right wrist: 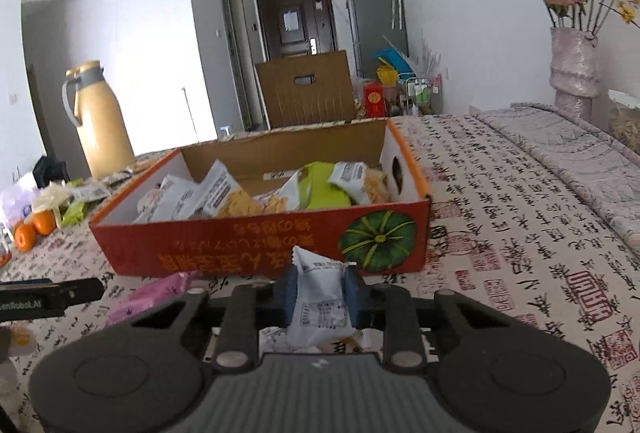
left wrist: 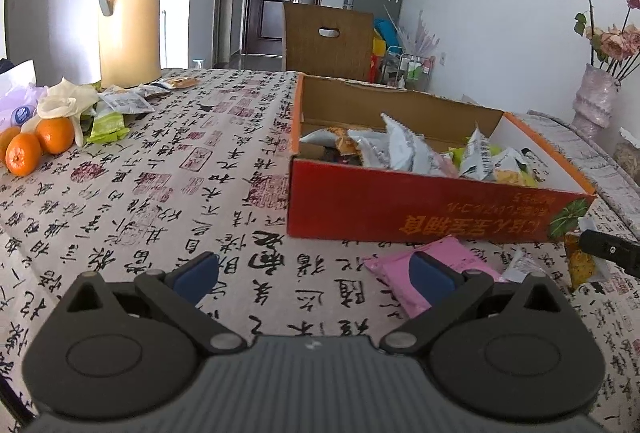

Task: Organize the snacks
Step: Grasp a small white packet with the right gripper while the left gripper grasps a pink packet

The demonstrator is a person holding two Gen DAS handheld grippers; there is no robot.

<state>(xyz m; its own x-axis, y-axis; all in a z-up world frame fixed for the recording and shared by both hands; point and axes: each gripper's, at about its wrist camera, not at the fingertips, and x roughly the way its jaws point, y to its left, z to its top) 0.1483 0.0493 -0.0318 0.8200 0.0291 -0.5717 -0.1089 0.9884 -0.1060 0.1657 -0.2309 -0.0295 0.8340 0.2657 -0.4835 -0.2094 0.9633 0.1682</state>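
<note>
White snack packet (right wrist: pixel 320 297) — light, crinkly, crushable; right gripper (right wrist: pixel 320 291) clamps its middle. Left gripper (left wrist: pixel 316 273) wide, empty.

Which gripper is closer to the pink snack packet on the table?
Left. The left gripper hangs open right over the flat pink snack packet, one finger in front of it. The right gripper is off to the side, shut on a white snack packet.

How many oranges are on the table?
3, maybe more hidden. In the left wrist view they cluster at the table's left edge: the front orange, the one behind it on the right, and a third orange partly cut off by the picture's edge.
</note>
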